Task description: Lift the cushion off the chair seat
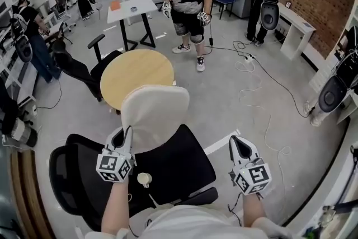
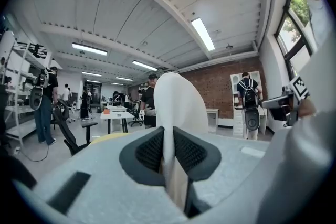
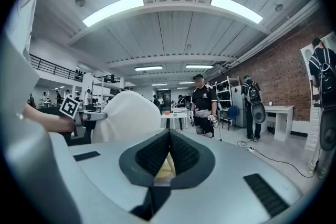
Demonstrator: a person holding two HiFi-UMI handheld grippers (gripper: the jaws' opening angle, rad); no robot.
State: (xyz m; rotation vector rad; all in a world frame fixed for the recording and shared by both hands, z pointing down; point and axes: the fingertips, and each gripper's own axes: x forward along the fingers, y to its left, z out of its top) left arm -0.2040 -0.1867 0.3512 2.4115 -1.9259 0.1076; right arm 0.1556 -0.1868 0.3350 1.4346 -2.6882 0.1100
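The black chair seat [image 1: 179,170] fills the lower middle. The cream cushion [image 1: 154,115] stands upright over its 11 o'clock edge, its lower edge pinched by the left gripper [image 1: 127,134], jaws narrow. At the seat's 3 o'clock, the right gripper [image 1: 237,145] hovers with its jaws together, holding nothing.

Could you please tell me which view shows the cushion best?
The head view: nearly all the cushion shows, pinched at its edge by the left gripper above the chair. The left gripper view shows it edge-on between the jaws; the right gripper view, partly.
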